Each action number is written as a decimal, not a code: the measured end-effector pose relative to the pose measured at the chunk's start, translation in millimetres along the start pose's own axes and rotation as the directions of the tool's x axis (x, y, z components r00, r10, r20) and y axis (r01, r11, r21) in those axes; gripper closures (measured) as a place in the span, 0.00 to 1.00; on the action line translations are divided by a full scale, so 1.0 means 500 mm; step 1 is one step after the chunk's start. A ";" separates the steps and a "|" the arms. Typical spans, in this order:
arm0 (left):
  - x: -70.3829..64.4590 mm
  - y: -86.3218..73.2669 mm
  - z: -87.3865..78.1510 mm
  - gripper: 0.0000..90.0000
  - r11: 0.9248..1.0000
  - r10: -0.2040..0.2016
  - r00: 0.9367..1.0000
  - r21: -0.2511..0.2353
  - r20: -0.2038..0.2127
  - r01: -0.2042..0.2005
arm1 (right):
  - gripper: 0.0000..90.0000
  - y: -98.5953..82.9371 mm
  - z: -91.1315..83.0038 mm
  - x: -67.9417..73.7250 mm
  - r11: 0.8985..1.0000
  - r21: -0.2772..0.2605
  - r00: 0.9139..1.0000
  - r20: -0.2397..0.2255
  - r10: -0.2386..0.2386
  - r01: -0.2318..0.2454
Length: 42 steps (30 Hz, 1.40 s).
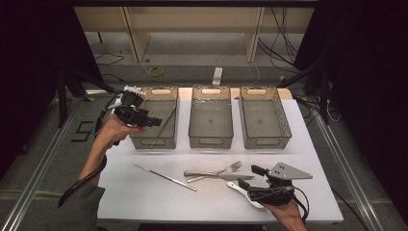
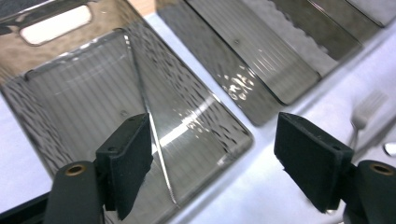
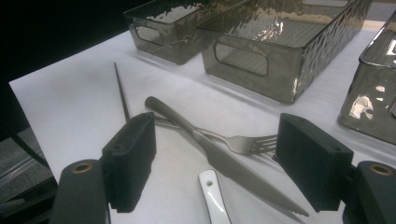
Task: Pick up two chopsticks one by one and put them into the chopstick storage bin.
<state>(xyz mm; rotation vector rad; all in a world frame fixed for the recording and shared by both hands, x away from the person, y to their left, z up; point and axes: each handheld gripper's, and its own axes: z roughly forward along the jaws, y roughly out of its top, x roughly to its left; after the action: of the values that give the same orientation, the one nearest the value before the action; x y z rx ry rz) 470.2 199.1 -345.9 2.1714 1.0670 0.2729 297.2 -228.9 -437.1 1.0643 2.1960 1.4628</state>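
Observation:
Three smoky clear bins stand in a row at the back of the white table (image 1: 144, 202). The left bin (image 1: 154, 143) holds a thin metal chopstick (image 1: 165, 126) lying slantwise; my left gripper (image 1: 155, 121) hovers open over that bin's left side, nothing between its jaws. In the left gripper view the chopstick (image 2: 149, 112) crosses the bin floor (image 2: 84, 102) under the left gripper (image 2: 215, 163). Near the front right, my right gripper (image 1: 250, 176) stands open just above a knife (image 3: 219, 156), a fork (image 3: 243, 142) and a white-handled utensil (image 3: 212, 196).
A second chopstick (image 1: 166, 177) lies loose on the table left of the knife (image 1: 207, 173) and fork (image 1: 233, 167). The middle bin (image 1: 210, 140) and the right bin (image 1: 266, 140) look to hold nothing. Metal rails run along both table sides.

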 end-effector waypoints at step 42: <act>-0.132 -0.170 0.145 0.41 0.787 0.364 0.907 0.451 0.212 -0.422 | 0.33 0.001 0.001 0.004 1.000 0.015 1.000 -0.007 -0.012 0.013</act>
<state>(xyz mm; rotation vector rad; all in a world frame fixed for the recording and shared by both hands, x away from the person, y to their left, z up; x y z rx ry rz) 409.4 148.9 -448.9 2.8330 0.6449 0.0594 296.3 -227.3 -436.7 1.0499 2.2180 1.4491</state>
